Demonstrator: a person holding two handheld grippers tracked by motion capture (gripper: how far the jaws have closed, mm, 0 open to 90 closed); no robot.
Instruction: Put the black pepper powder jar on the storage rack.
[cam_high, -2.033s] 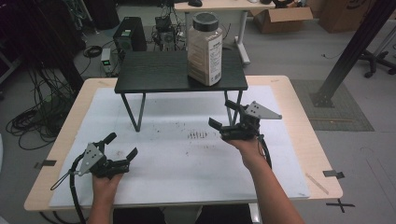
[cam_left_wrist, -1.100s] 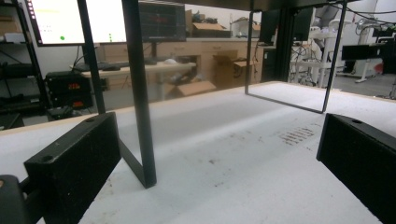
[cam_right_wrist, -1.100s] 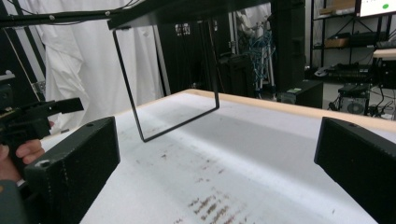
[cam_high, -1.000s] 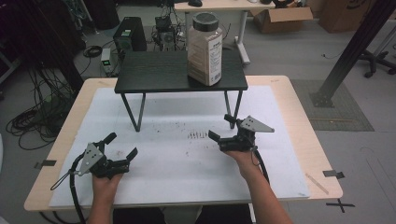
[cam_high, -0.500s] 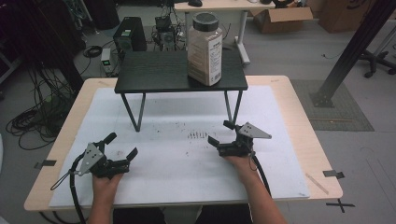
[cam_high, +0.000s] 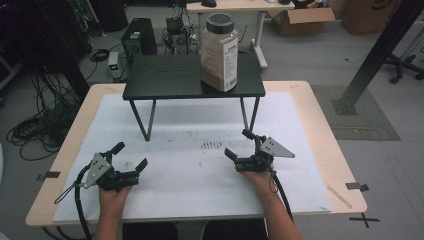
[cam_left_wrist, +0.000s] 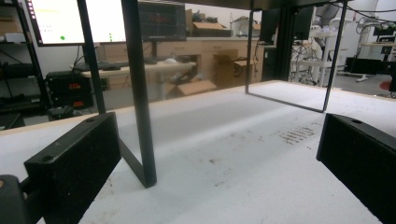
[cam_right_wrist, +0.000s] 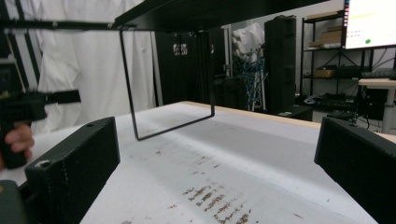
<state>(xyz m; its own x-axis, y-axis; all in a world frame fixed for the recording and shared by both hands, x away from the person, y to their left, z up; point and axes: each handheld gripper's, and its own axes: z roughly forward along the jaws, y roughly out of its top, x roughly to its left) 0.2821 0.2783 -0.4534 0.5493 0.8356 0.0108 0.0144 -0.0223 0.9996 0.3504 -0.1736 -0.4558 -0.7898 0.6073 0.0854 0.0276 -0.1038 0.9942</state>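
A tall jar (cam_high: 219, 52) with a dark lid and a label stands on the right part of a low black stand (cam_high: 170, 77) at the back of the white mat. My left gripper (cam_high: 131, 155) rests on the mat at front left, open and holding nothing. My right gripper (cam_high: 238, 143) sits low at front right, open and holding nothing, pointing toward the stand. In the left gripper view the left gripper (cam_left_wrist: 219, 163) faces a black stand leg (cam_left_wrist: 140, 102). In the right gripper view the right gripper (cam_right_wrist: 215, 168) looks across smudged mat at the stand's wire leg (cam_right_wrist: 173, 79).
The white mat (cam_high: 190, 170) covers a wooden table (cam_high: 325, 130); dark smudges (cam_high: 212, 145) mark its middle. Beyond the table are a computer tower (cam_high: 135, 37), cables, a desk and cardboard boxes (cam_high: 300, 17). The other hand and its gripper (cam_right_wrist: 18, 121) show at the left of the right gripper view.
My right gripper has come down and back toward the person, from near the stand's right legs to low over the mat. The left gripper has stayed still.
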